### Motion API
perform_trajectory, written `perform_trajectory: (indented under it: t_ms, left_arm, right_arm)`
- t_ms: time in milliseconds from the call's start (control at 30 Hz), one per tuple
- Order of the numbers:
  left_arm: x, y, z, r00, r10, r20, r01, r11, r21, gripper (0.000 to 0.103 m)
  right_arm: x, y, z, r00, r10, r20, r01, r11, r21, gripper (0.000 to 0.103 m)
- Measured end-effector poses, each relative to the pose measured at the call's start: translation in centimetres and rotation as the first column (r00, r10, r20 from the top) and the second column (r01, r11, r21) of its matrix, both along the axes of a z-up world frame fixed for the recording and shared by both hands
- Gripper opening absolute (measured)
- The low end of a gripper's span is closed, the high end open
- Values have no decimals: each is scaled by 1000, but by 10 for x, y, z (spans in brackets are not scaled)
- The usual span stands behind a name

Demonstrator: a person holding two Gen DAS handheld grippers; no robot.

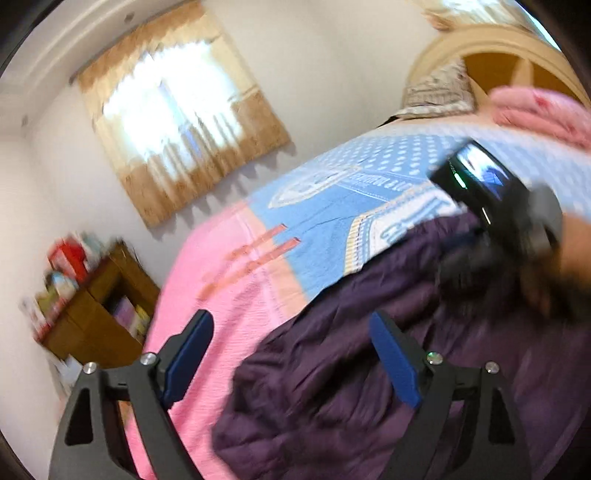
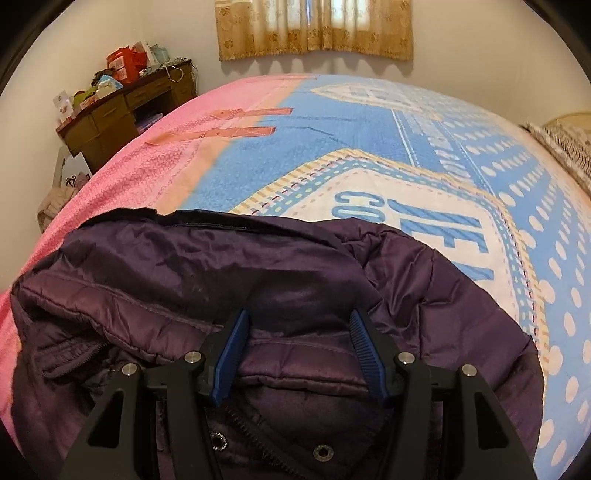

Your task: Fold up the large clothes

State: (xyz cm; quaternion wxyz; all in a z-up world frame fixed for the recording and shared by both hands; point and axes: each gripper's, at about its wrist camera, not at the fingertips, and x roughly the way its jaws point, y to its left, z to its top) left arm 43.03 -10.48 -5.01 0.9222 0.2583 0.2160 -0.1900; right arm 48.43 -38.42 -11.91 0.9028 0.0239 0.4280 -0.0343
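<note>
A dark purple quilted jacket (image 2: 295, 266) lies bunched on the bed, its zipper and snap buttons showing near the bottom of the right wrist view. My right gripper (image 2: 299, 314) hovers close over the jacket, open about halfway, with fabric below the gap and no pad pressing on it. My left gripper (image 1: 291, 317) is tilted and open wide above the jacket (image 1: 332, 369), where the jacket's edge meets the pink part of the bedspread, and it holds nothing. The left wrist view is blurred. It also shows the right hand-held device (image 1: 491, 206) over the jacket's far side.
The bedspread (image 2: 369, 147) is pink on the left and blue with white dots on the right. A cluttered wooden desk (image 2: 122, 107) stands by the wall, left of the bed. A curtained window (image 2: 314, 29) is behind. A pink folded blanket (image 1: 543, 110) and a pillow (image 1: 439, 96) lie by the headboard (image 1: 517, 51).
</note>
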Motion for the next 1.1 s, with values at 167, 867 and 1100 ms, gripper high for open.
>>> perform_trajectory:
  t_ms: [167,867,1100]
  left_arm:
    - [66,-27,-63,964,195,-181,-182,980,85,83]
    - [100,-7,-116,884,258,-390,-281,960,-2,103]
    - [101,-5,-117,880,253,-402,-280,960,-10,103]
  right_arm:
    - [-4,-10,-5,999,5,32,-6,999,41,59]
    - [7,6,-19,1000,-3,-6,3,997,-73,60]
    - [8,11,-19,1000,-7,-12,6,994,-109,60]
